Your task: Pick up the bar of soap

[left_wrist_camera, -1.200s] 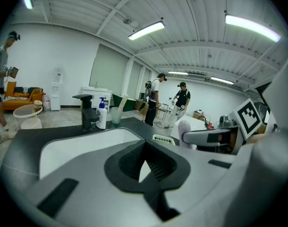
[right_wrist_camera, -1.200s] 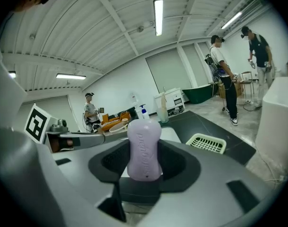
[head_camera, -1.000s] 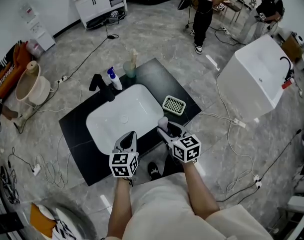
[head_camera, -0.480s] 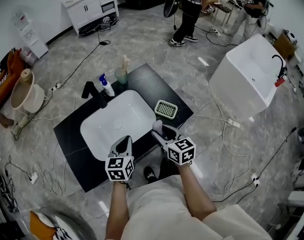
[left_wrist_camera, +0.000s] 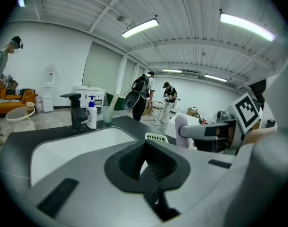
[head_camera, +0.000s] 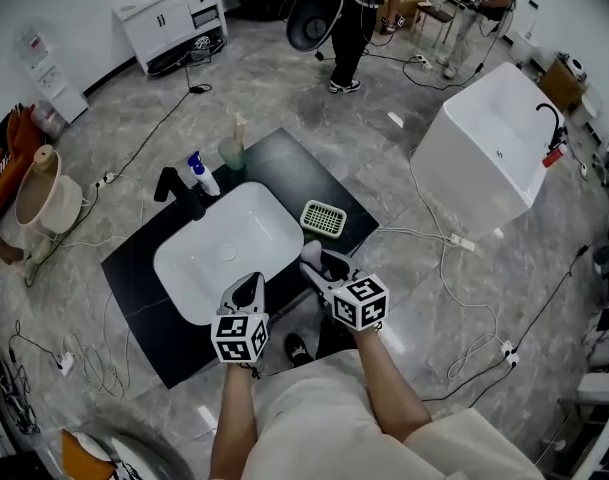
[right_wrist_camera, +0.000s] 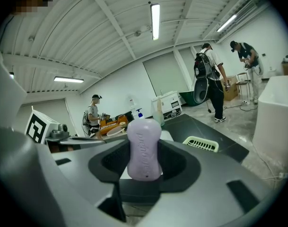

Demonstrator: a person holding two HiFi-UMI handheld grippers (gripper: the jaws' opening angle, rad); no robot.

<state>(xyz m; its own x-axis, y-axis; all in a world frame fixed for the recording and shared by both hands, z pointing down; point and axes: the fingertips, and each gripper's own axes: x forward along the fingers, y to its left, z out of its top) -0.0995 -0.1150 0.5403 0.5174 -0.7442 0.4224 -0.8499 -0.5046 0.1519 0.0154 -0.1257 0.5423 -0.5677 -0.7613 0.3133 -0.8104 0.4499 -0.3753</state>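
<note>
Both arms are reaching toward the near edge of the sink (head_camera: 199, 268). The left gripper (head_camera: 252, 282) is hovering closed and empty, and the right gripper (head_camera: 319, 264) is clamping the bar of soap (right_wrist_camera: 144, 145).

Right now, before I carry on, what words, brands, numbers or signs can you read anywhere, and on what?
No text reads clearly.
Bar of soap, clamped in the right gripper: raised lettering runs along its length, too faint to read.
Pump bottle by the tap: label too small to read.
Marker cubes: black-and-white square patterns only, no words or numbers.
</note>
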